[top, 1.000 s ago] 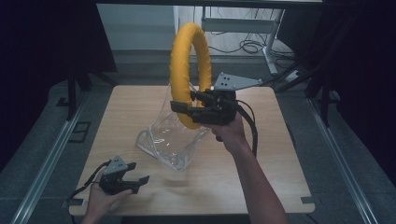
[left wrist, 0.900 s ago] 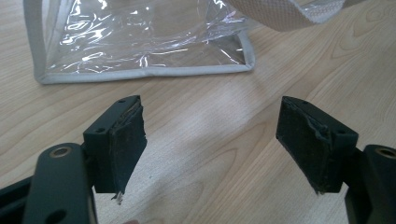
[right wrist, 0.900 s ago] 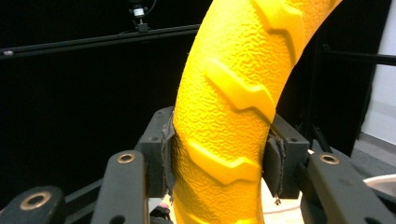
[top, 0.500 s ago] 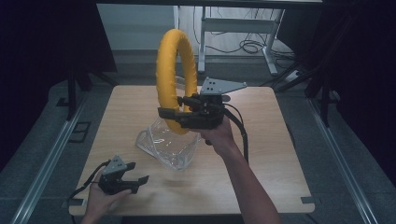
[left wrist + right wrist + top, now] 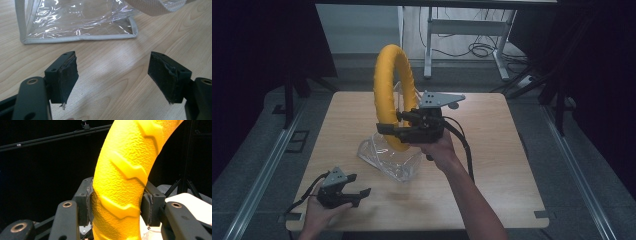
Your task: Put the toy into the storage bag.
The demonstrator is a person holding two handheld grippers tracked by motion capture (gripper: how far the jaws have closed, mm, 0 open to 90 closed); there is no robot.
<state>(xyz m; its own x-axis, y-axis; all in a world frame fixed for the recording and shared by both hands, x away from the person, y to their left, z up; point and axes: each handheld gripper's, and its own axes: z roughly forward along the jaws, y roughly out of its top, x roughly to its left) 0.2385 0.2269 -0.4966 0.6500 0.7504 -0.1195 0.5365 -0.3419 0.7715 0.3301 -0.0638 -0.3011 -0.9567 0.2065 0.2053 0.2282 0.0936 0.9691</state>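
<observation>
My right gripper clamps the textured yellow rubber ring upright above the clear plastic bag; my left gripper rests wide open, empty.

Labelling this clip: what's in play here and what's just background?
In play:
- yellow ring, held upright, clamped in the right gripper
- clear plastic bag below it
- left gripper, open, near the bag

Background:
- table
- desk frame and cables behind
</observation>
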